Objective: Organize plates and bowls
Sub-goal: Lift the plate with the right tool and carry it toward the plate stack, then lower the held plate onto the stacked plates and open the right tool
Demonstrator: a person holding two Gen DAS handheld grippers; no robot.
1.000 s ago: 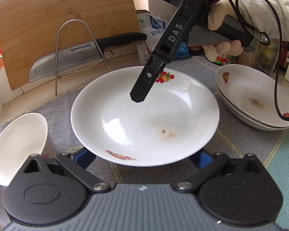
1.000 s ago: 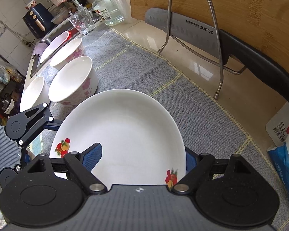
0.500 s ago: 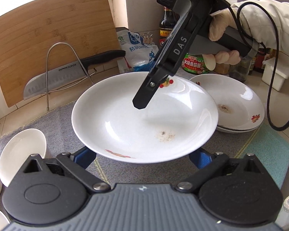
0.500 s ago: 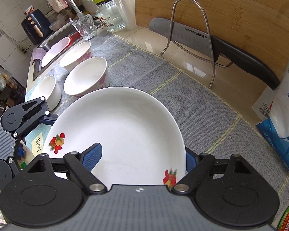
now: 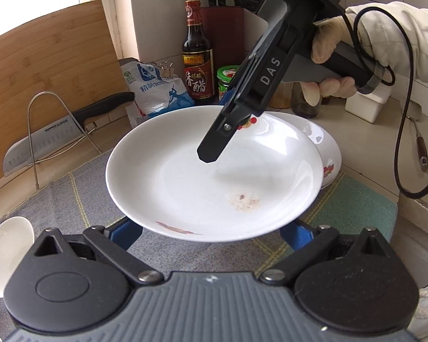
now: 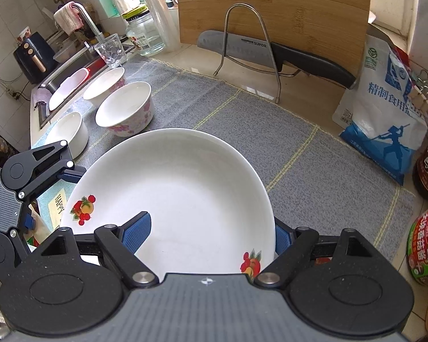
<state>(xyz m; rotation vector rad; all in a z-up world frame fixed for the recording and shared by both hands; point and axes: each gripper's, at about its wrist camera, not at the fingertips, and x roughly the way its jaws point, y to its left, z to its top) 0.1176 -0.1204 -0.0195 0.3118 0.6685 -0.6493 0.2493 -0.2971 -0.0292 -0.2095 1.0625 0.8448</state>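
White china plate (image 5: 214,176), soiled, fruit motif: carried clear of the grey mat (image 6: 242,119) on the desk, near the plate stack (image 5: 325,154), likely its destination. Left tongs (image 5: 211,232) and right tongs (image 6: 211,233) each clench opposite rim edges, sharing the load. Bowls (image 6: 125,111) wait leftward.

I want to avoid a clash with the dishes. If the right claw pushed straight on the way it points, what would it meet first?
The plate it grips already fills its line. Beyond the plate's far rim, probably the grey mat; depth is unclear.
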